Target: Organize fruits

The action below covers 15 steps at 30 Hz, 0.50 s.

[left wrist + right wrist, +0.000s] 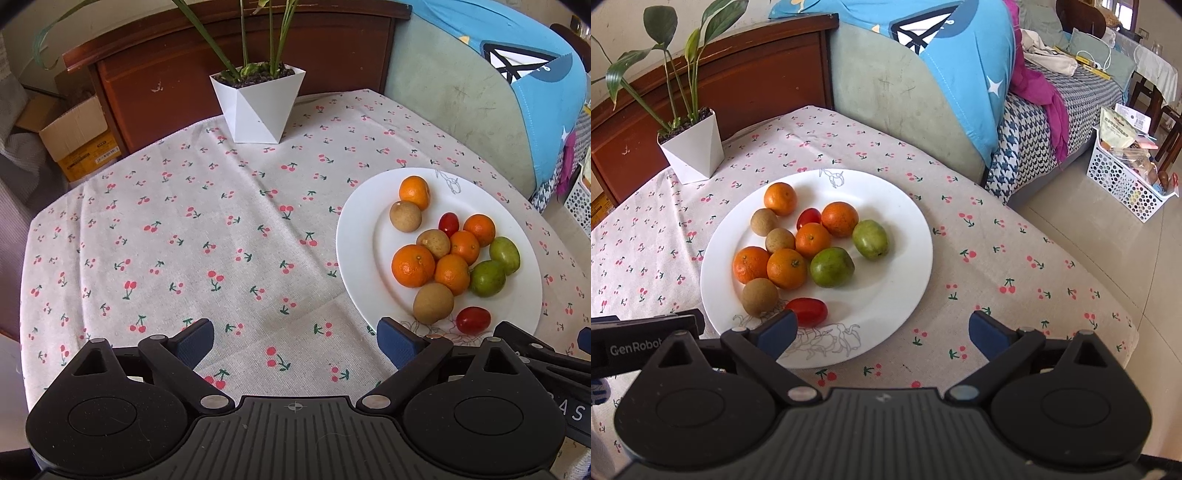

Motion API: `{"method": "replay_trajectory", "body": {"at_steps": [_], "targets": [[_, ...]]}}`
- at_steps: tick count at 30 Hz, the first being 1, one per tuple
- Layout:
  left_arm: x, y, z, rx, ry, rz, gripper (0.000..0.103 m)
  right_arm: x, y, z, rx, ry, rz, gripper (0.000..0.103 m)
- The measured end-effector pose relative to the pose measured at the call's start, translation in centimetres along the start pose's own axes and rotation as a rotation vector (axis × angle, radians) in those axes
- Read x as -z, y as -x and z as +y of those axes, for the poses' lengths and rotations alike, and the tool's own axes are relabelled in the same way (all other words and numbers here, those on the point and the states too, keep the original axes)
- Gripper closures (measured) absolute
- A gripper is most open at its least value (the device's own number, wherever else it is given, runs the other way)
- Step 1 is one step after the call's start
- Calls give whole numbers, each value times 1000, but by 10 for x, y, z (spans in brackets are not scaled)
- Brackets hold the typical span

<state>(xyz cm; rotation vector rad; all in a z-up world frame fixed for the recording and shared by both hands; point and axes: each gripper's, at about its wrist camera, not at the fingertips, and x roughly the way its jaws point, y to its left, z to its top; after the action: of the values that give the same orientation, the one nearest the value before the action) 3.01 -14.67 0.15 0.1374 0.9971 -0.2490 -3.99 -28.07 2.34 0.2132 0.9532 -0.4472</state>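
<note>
A white plate (354, 236) (901, 229) on the cherry-print tablecloth holds mixed fruit: several oranges (413, 265) (786, 268), three brown round fruits (433, 302) (759, 296), two green fruits (487, 278) (832, 267) and two red tomatoes (473, 320) (807, 311). My left gripper (295, 345) is open and empty, above bare cloth left of the plate. My right gripper (882, 334) is open and empty, above the plate's near rim, its left finger close to the near tomato.
A white faceted plant pot (258, 103) (692, 147) stands at the table's far edge before a wooden headboard. A sofa with blue fabric (960, 55) sits behind the table. A white perforated basket (1126, 181) stands on the floor at right. A cardboard box (77, 136) lies at left.
</note>
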Motion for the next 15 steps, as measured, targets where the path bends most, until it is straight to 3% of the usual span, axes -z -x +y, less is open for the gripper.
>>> {"method": "replay_trajectory", "body": {"at_steps": [15], "targets": [[-4, -8, 3, -36, -3, 28, 7, -2, -8, 5, -18, -14, 26, 4]]}}
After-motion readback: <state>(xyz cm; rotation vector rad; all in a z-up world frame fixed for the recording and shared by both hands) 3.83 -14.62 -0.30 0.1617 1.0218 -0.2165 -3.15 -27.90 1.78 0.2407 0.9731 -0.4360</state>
